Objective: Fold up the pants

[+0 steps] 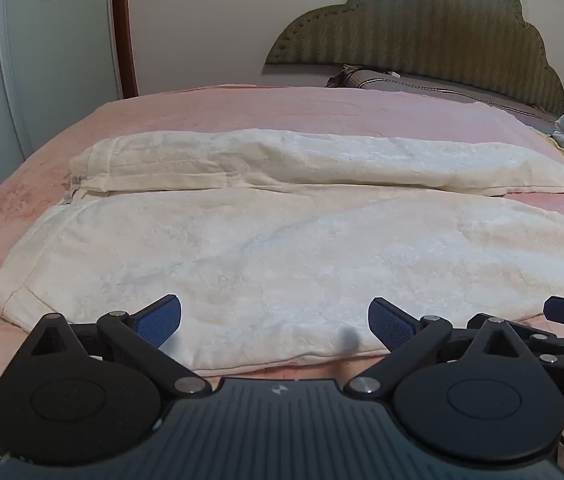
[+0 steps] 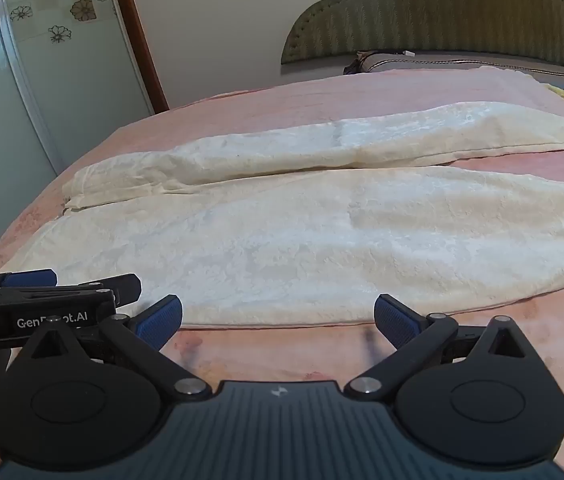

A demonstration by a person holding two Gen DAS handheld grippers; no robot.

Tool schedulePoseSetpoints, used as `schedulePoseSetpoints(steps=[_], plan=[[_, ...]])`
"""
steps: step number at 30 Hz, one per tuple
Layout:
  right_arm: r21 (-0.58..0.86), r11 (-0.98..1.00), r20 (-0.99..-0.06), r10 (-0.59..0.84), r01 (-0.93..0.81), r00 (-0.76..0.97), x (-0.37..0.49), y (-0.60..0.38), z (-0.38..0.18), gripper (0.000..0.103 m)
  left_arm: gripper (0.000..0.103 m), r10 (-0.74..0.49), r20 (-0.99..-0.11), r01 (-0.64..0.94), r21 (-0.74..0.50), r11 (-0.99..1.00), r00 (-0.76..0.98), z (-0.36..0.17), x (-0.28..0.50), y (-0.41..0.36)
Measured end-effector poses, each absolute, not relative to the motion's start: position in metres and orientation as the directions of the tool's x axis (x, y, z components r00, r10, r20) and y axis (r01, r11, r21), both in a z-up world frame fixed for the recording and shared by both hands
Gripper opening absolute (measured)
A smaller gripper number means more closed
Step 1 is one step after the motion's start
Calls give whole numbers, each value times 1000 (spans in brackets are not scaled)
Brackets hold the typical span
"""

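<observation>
Pink bedding covers the bed (image 1: 242, 108), with a green scalloped headboard (image 1: 422, 36) against the far wall. Both grippers hover at the near edge with blue-padded jaws spread wide and holding nothing: the left gripper (image 1: 275, 322) over the near hem of the cream pants (image 1: 282, 248), the right gripper (image 2: 278, 322) just short of it. Beyond them the pants lie flat across the bed, legs side by side.
</observation>
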State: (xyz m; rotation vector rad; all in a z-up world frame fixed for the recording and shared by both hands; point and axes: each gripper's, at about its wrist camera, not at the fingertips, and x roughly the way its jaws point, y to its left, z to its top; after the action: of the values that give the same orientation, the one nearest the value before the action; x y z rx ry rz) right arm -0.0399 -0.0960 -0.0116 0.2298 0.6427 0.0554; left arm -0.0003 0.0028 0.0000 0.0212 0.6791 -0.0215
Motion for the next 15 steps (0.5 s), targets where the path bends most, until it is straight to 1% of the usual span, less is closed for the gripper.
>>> schedulePoseSetpoints(steps=[2,3,7,8,15], plan=[[236,972,-583,129,16,802,-40,-96,-12,103,102,-21,-631,27,1,1000,775,-1,0,6],[236,972,-584,129,16,801,-40,-95,-12,103,102,4,-642,25,36,999,767,0,5,3],[232,973,-590,130,13,797,-39,-98,-14,103,102,-3,-646,29,30,999,763,0,10,6],[229,973,-591,129,13,796,-39,-98,-14,103,102,2,-630,27,37,999,776,-3,1,3],[221,975,-599,113,28,793,-34,-93,-17,103,102,14,-611,11,37,999,791,-5,1,8]])
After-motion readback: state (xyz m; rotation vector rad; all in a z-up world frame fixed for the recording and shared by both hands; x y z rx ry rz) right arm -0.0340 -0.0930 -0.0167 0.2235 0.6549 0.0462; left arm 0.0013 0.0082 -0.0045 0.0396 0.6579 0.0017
